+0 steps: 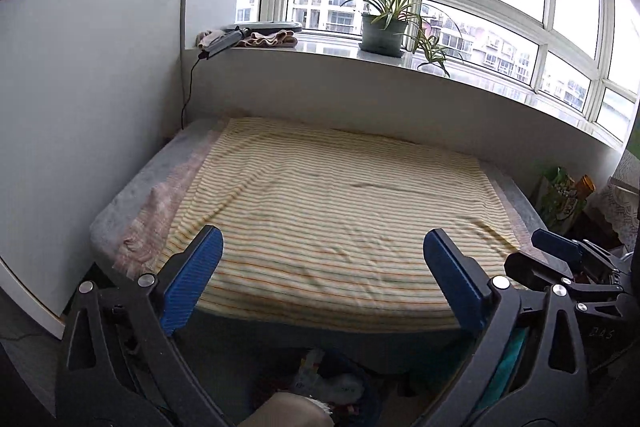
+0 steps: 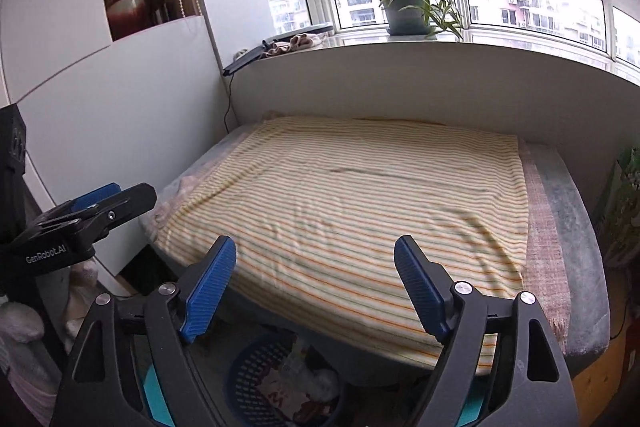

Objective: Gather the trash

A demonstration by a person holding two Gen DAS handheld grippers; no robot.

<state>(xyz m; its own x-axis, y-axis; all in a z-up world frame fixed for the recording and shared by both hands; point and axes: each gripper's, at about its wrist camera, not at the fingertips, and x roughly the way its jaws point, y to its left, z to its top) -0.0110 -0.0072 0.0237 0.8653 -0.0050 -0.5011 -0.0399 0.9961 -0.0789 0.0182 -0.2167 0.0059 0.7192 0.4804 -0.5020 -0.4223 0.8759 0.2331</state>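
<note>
Blue plastic basket [image 2: 256, 379] at the bottom of the right view already holds the trash [image 2: 296, 383], and I keep my left gripper [image 1: 322, 279] and right gripper [image 2: 314, 283] wide and empty, so dipping carelessly could tip it or snag the striped sheet [image 2: 360, 211] beyond.

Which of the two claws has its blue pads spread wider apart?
The left claw: in its own view its pads stand further apart over the striped blanket than the right claw's do. Both are empty.
</note>
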